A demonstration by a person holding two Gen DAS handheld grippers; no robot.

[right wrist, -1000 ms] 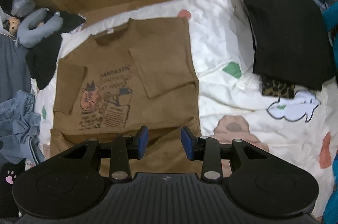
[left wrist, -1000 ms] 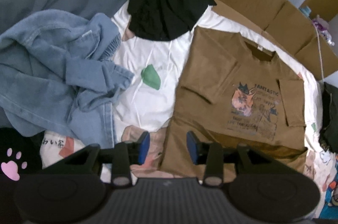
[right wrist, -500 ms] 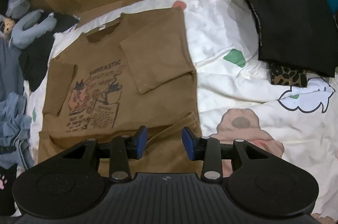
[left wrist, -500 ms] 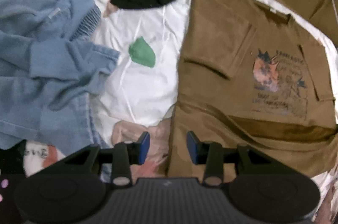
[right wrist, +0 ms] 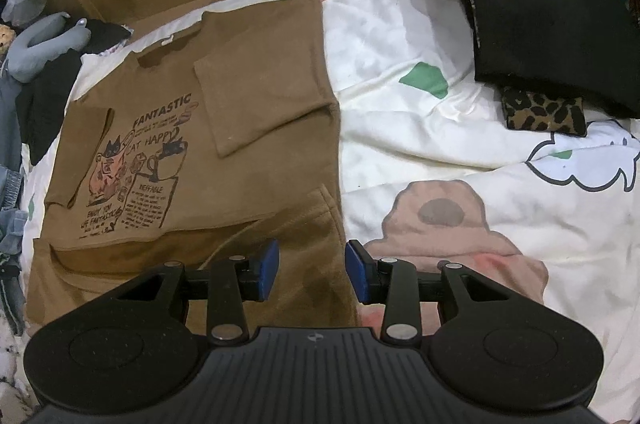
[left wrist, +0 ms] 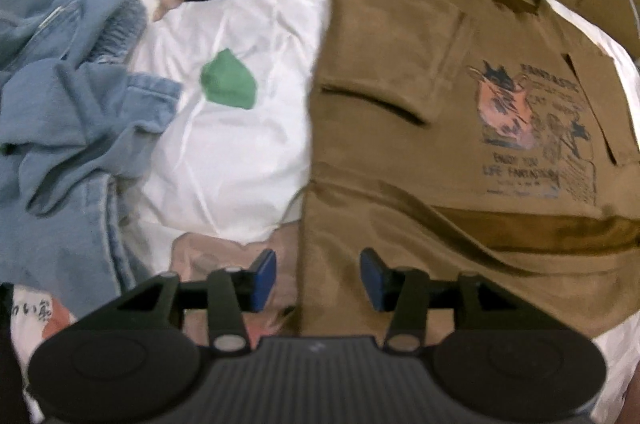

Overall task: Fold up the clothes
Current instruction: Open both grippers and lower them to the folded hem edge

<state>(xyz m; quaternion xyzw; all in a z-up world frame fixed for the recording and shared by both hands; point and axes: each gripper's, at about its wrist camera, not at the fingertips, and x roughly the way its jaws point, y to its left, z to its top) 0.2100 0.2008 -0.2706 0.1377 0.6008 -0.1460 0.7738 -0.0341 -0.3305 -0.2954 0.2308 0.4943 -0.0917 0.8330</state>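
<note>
Brown T-shirt (right wrist: 248, 128): it lies flat, print up, on the bed (right wrist: 400, 24), so you can fold it against a soft, even surface. Both sleeves are already turned inward, which leaves a narrow rectangle, and the hem band nearest you shows a loose crease.

Left hand-held gripper (left wrist: 318, 280): your jaws are opening right now, with nothing pressed between the pads. The shirt's lower left edge runs up between them, so you look lined up to take that corner.

Right hand-held gripper (right wrist: 312, 270): your jaws stand apart and empty, straddling the shirt's lower right edge where it meets the sheet. This mirrors the other side, likely so both hem corners lift together.

Step in hand: by my reading, you are about to pinch the hem and carry it up toward the collar.

Denim pile (left wrist: 68, 128): it sits just beside the shirt's left side, apart from it, presumably waiting its turn.

Black folded cloth (right wrist: 540, 4): it rests well apart at the right, over a leopard-print piece (right wrist: 544, 112), probably the finished stack.

Risk: catching bedsheet along with the hem.
</note>
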